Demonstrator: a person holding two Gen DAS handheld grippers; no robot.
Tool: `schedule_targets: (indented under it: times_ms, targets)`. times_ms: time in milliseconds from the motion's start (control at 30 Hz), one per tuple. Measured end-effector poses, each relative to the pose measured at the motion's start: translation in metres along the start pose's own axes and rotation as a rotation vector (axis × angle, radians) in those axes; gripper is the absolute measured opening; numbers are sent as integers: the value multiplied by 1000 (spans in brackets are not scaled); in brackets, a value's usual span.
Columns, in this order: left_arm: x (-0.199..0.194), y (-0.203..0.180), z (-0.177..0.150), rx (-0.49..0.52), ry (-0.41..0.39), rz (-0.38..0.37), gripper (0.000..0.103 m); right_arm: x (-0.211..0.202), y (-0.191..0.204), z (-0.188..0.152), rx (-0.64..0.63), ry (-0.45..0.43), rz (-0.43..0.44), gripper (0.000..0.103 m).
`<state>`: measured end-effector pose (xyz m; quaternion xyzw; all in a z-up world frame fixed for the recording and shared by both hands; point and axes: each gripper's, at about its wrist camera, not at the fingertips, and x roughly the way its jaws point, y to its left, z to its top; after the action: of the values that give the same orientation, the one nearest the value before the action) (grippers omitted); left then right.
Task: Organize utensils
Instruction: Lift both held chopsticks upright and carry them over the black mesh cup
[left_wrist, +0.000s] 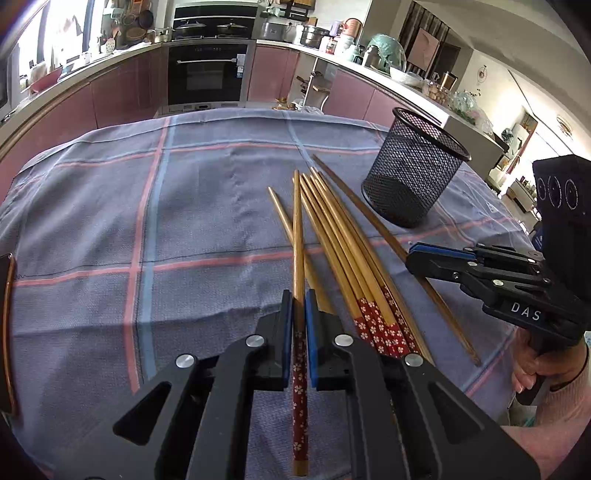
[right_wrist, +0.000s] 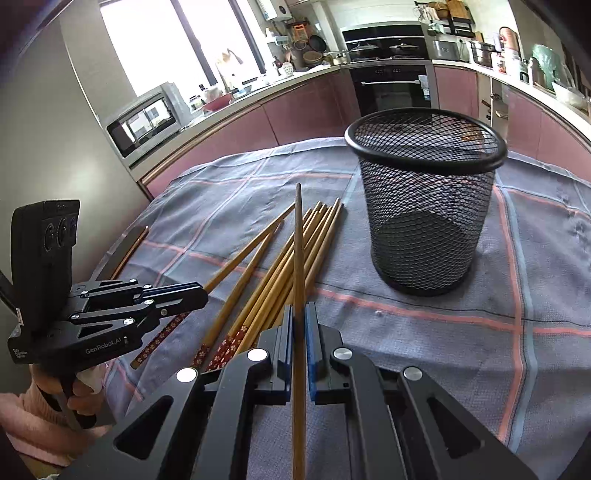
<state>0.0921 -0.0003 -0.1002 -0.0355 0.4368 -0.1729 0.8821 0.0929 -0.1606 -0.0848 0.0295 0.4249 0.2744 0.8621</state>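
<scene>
My left hand-held gripper (left_wrist: 299, 314) clamps 1 floral chopstick (left_wrist: 298, 236), right hand-held gripper (right_wrist: 300, 325) clamps 1 plain chopstick (right_wrist: 298, 243). Mesh cup (right_wrist: 424, 206) empty, pile (left_wrist: 343, 251) on surface (left_wrist: 110, 221), barely started lol.

1 mesh basket (right_wrist: 424, 206), about 8 chopsticks (left_wrist: 332, 236), 2 grippers (left_wrist: 298, 306).

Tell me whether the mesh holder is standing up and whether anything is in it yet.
Upright and empty: the mesh holder stands on its base on the tablecloth, rim up, and only its bare bottom shows through the mesh.
</scene>
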Motion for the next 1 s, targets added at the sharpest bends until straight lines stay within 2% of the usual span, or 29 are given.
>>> schedule_targets:
  times_ms: [200, 333, 500, 567, 633, 800, 1000]
  targets:
    - [7, -1, 2, 47, 29, 40, 8, 12, 0, 0, -21, 55, -27, 8]
    - [14, 3, 10, 69, 45, 45, 20, 17, -1, 2, -34, 73, -34, 9]
    - [25, 7, 23, 88, 58, 9, 26, 25, -3, 12, -39, 83, -32, 10]
    - [29, 7, 27, 80, 60, 13, 23, 25, -3, 13, -47, 81, -33, 10]
    - [32, 7, 30, 65, 57, 52, 9, 24, -2, 13, -50, 70, -38, 7]
    - [25, 9, 31, 20, 28, 60, 8, 6, 1, 13, -68, 8, -31, 6]
    - [-11, 2, 41, 19, -47, -27, 8, -35, 4, 21, -81, -101, 3, 6]
